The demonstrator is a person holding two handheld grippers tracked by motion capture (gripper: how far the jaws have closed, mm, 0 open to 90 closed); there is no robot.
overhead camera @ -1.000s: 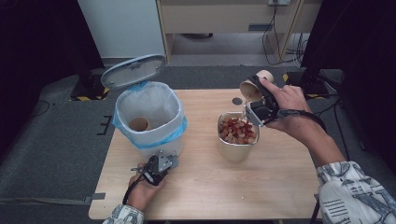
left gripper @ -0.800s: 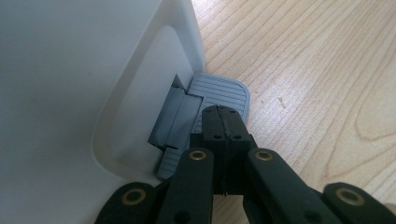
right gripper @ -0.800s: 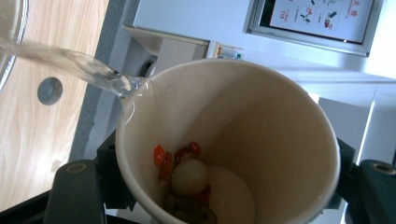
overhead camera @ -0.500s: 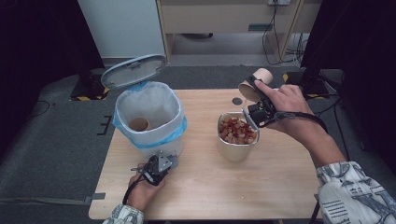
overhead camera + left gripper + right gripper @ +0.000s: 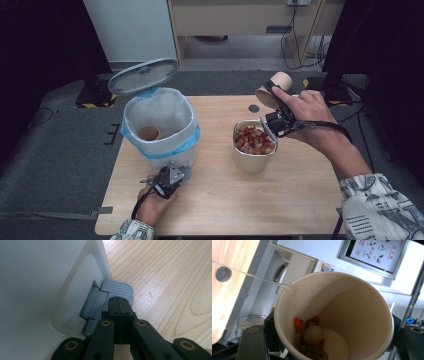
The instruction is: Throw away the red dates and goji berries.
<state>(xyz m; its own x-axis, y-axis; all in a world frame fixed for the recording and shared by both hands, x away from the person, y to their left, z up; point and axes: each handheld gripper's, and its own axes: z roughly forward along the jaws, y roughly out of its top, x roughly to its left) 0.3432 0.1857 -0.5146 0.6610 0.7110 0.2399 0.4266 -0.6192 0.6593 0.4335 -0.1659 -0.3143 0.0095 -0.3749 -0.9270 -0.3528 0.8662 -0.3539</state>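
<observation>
- Up at the far right of the wooden table [image 5: 300, 175], the right gripper [image 5: 278, 118] was clamped on a paper cup [image 5: 274, 89], tilted with its mouth over the metal container [image 5: 252, 162].
- Inside the cup [image 5: 352, 315], a few red and pale food bits [image 5: 312, 336] clung near the bottom.
- The container held a heap of the same red and pale pieces [image 5: 254, 140].
- Nearer the person, the left gripper [image 5: 170, 180] had its jaws fully closed, empty, with the tips resting on the grey pedal [image 5: 117, 288] of the white bin [image 5: 187, 150].
- The bin's lid [image 5: 142, 76] stood raised, and another paper cup [image 5: 149, 133] lay inside the blue-edged liner [image 5: 192, 135].
</observation>
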